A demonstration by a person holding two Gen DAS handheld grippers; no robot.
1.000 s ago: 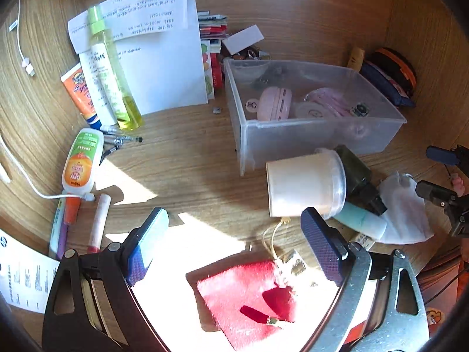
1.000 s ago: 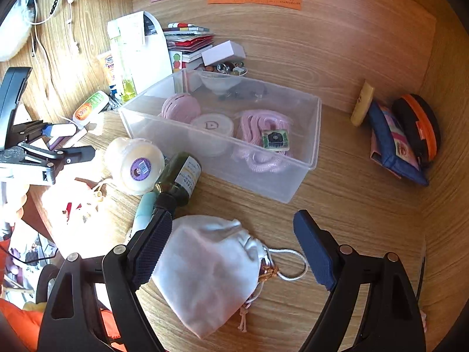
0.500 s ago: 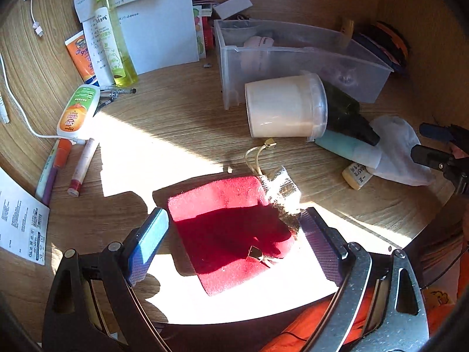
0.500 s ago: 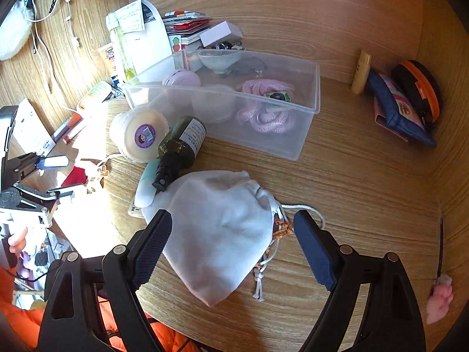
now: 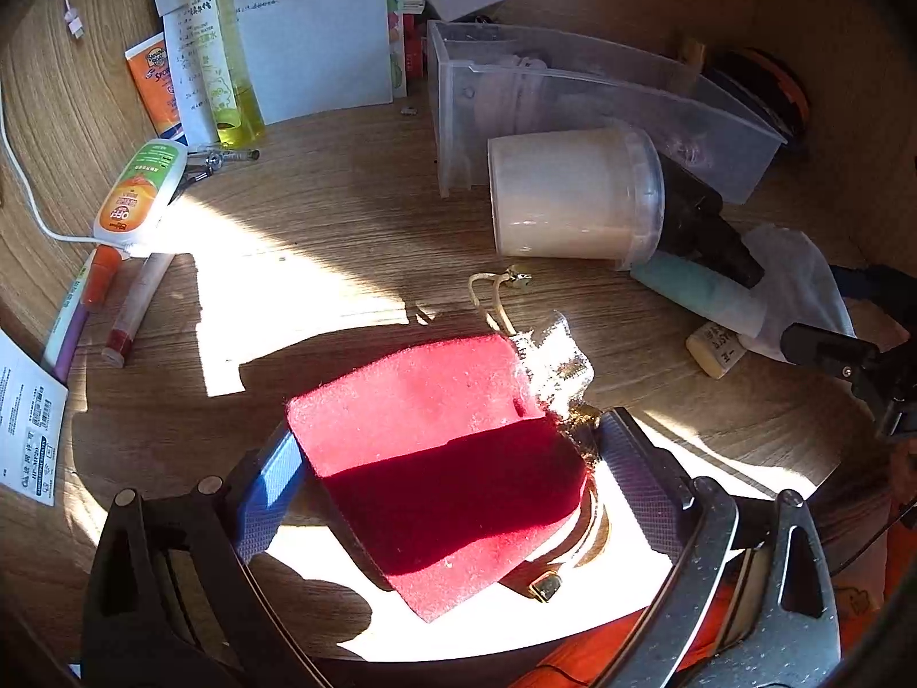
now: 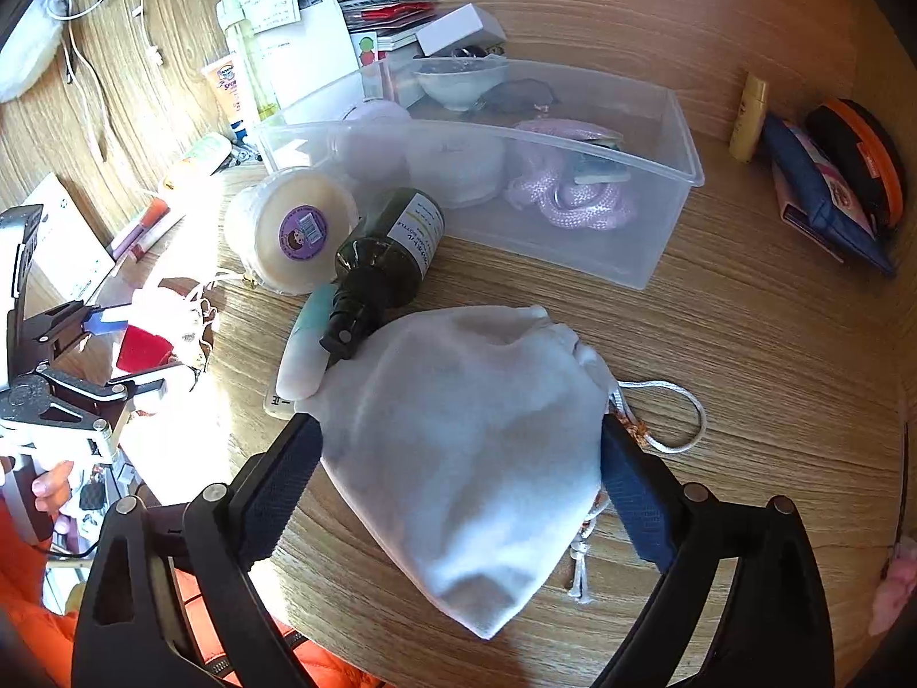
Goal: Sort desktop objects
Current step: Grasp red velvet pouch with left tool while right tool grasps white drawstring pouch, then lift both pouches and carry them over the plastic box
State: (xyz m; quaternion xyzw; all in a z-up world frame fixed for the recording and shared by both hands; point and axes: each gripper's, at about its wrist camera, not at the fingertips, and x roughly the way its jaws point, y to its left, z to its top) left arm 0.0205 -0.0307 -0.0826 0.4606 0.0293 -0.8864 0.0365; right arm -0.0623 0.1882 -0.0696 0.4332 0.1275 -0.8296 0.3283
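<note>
A red velvet pouch [image 5: 424, 401] with a gold drawstring lies flat near the desk's front edge. My left gripper [image 5: 453, 470] straddles it, jaws opening, one finger on each side. A white drawstring pouch [image 6: 470, 430] lies to the right, and my right gripper [image 6: 458, 476] stands astride it, its jaws opening too. Neither pouch is lifted. A clear plastic bin [image 6: 659, 218] behind them holds a pink cord, round cases and a bowl. A white tub [image 6: 286, 223], a dark green bottle [image 6: 395, 241] and a teal tube [image 6: 304, 344] lie on their sides before the bin.
At the left are a yellow spray bottle [image 5: 223, 57], an orange sunscreen tube [image 5: 155, 86], an OFF bottle [image 5: 140, 189], pens [image 5: 132, 309], papers and a white cable. A blue pouch [image 6: 814, 189] and an orange-rimmed case [image 6: 859, 155] sit at the far right. The desk's front edge is close below both grippers.
Both grippers have come down over their pouches and their jaws have widened. The red pouch and the white pouch now lie between the fingers instead of ahead of them.
</note>
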